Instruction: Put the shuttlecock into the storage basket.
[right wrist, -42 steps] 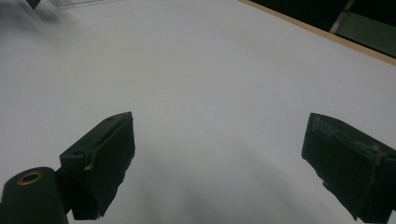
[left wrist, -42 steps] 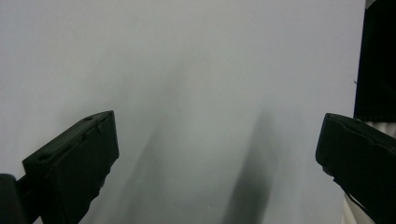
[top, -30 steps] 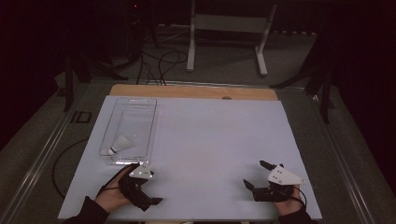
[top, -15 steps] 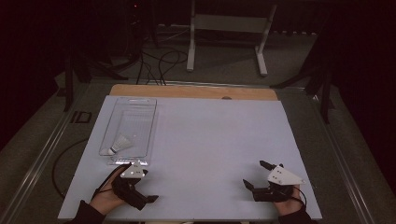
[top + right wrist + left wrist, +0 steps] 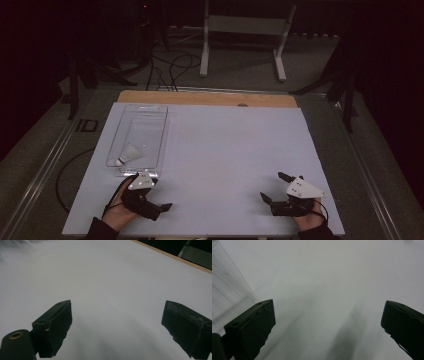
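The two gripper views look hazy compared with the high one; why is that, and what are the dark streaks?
Left gripper view: motion-soft, jaw shadows smear the white table. Right gripper view: sharper, fainter shadows. High view: table lit, surroundings dark.

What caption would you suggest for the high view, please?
Open left tongs and right tongs rest on the white table; a shuttlecock lies in a clear tray.

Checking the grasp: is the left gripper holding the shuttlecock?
No, the left gripper is open over bare table while the shuttlecock lies in the clear tray.
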The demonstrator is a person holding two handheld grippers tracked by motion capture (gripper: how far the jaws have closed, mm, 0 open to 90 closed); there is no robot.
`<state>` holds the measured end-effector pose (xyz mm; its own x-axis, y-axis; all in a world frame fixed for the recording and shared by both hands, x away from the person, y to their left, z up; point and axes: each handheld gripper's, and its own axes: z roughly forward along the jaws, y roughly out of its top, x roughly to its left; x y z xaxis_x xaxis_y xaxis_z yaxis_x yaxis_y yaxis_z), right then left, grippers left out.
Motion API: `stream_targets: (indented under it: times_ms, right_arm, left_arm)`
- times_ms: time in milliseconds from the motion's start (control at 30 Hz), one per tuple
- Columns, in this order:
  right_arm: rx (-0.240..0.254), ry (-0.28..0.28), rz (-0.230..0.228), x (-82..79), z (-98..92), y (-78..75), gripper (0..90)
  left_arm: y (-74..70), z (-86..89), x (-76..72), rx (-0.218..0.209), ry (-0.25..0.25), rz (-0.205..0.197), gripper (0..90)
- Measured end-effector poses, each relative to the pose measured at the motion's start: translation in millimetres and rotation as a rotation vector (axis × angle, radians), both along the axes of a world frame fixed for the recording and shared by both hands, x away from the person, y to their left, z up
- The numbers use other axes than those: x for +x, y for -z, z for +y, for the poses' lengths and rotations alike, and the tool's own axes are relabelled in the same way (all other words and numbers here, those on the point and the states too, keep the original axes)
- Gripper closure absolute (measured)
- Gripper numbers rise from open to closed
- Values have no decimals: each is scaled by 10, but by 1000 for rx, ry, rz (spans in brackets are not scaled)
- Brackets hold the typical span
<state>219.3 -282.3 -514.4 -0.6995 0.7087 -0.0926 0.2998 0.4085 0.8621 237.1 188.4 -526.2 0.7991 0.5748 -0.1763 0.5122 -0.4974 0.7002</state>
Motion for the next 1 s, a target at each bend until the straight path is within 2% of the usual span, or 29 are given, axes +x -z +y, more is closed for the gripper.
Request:
stream_targets:
  times_ms: [133,267,333,400,1000]
  right_arm:
    - [-1,-2,1,3,3,4,93]
    - [-4,-5,5,7,3,10,93]
    - [-7,-6,7,13,7,19,93]
    - [-7,-9,10,17,9,21,93]
    - [-11,-3,6,11,4,20,93]
  left_arm:
    - [33,-21,12,14,-9,7,4]
    - [30,-22,18,12,-21,-1,4]
    - [24,-20,25,26,-37,-13,4]
    - [30,-10,29,6,-43,-10,4]
    - [43,-34,21,13,-30,-14,4]
